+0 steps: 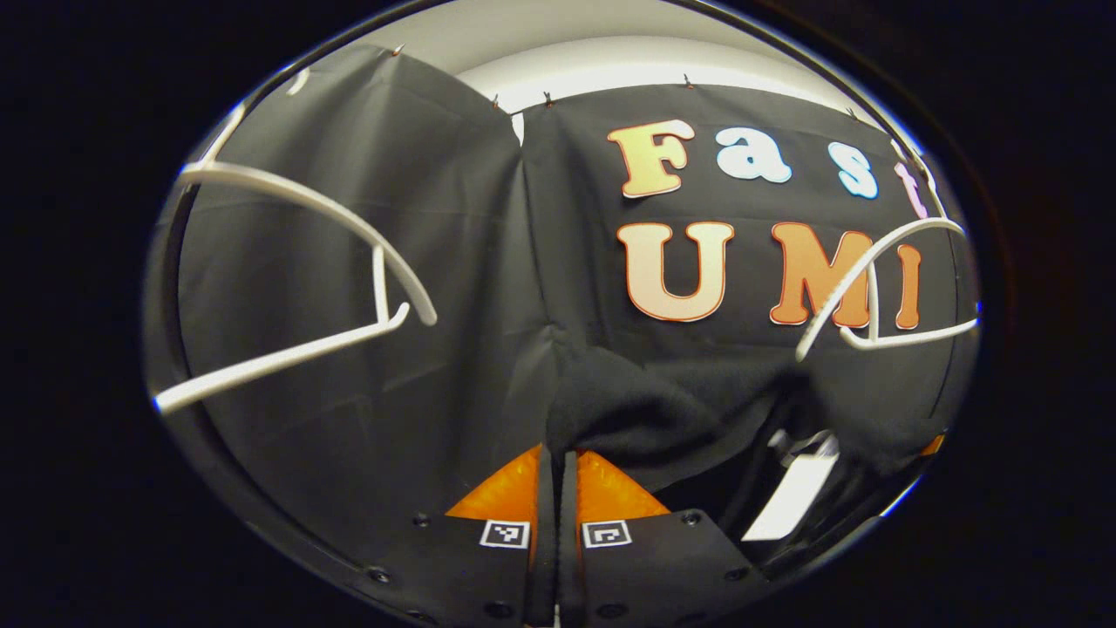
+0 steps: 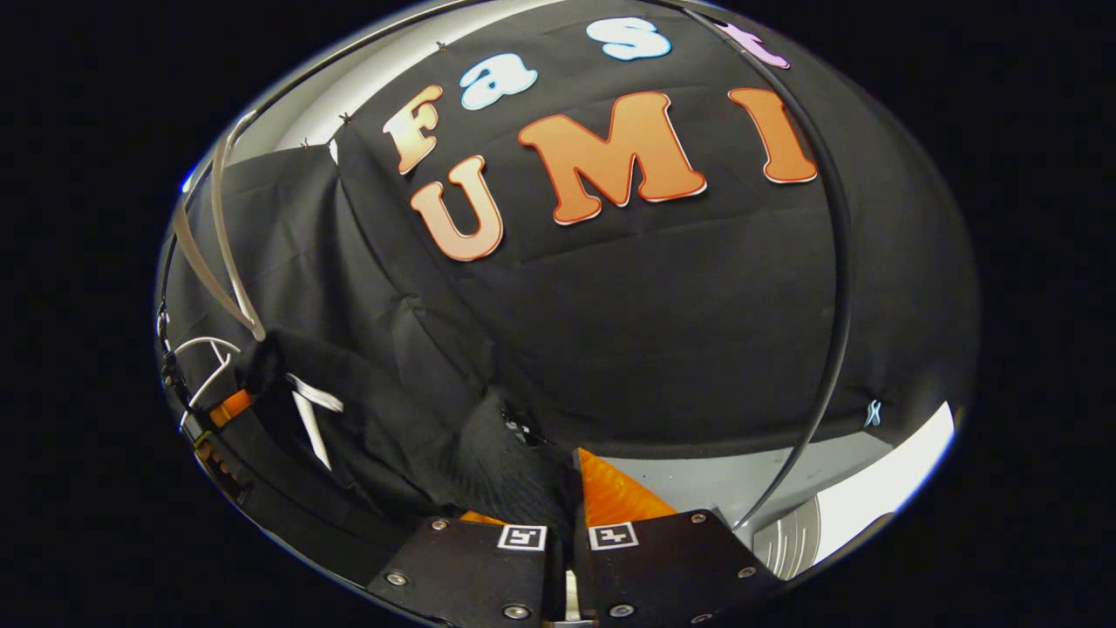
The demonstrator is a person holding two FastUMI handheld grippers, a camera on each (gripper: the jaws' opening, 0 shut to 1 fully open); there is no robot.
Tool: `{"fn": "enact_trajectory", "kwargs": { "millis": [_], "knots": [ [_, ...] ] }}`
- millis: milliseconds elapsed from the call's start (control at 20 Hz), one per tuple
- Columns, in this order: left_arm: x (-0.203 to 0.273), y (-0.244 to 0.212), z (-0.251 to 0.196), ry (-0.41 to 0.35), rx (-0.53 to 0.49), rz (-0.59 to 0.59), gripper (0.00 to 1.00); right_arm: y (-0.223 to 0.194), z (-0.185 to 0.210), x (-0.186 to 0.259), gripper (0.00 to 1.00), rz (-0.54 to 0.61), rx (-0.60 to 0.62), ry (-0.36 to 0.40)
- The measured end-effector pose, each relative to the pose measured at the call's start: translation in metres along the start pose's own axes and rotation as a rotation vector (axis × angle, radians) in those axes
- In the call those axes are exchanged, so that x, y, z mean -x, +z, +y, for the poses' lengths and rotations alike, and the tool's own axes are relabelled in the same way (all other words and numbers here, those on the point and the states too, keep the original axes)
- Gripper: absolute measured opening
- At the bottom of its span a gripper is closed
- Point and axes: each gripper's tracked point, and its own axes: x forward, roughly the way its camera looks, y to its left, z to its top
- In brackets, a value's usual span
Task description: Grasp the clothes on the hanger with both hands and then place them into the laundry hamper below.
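- In the left gripper view, the left gripper (image 1: 555, 475) sits at the bottom centre, its 2 fingers drawn nearly together with only a thin slit between them.
- A fold of the black garment (image 1: 663, 406) begins right at those fingertips and spreads toward the lower right of the frame; the fingers appear to pinch its edge.
- A white tag (image 1: 792, 497) hangs from the garment at lower right.
- 1 white hanger (image 1: 305, 262) fills the left half of this view, bare, and a 2nd white hanger (image 1: 872, 292) shows at the right edge, just above the garment.
- In the right gripper view, the right gripper (image 2: 567, 510) is at bottom centre; the black garment (image 2: 506, 462) bunches over its left finger and runs down into the narrow gap, so the fingers seem closed on cloth.
- The garment stretches from there to the lower left of this frame, where a white tag (image 2: 309, 410) dangles.
- A pale hanger arm (image 2: 214, 253) curves along the left edge.
- A thin black cable (image 2: 837, 262) arcs down the right side.
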Motion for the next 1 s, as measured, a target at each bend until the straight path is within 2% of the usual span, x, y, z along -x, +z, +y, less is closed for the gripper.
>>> {"fn": "enact_trajectory", "kwargs": {
  "millis": [150, 450, 500, 800, 1000],
  "knots": [
    [0.008, -0.025, -0.005, -0.033, -0.036, 0.043, 0.08, -0.030, 0.008, -0.005, 0.03, 0.044, -0.005, 0.001],
    [0.021, -0.058, -0.047, -0.130, -0.141, 0.071, 0.08, -0.077, 0.018, -0.004, 0.03, 0.103, -0.028, -0.020],
    [0.028, -0.063, -0.052, -0.149, -0.143, 0.077, 0.06, -0.087, 0.019, 0.000, 0.03, 0.113, -0.029, -0.022],
    [0.043, -0.107, -0.104, -0.268, -0.144, 0.160, 0.08, -0.136, 0.033, 0.006, 0.03, 0.176, -0.051, -0.024],
    [0.060, -0.149, -0.137, -0.345, -0.089, 0.264, 0.08, -0.176, 0.039, 0.011, 0.04, 0.231, -0.033, -0.033]
  ]
}}
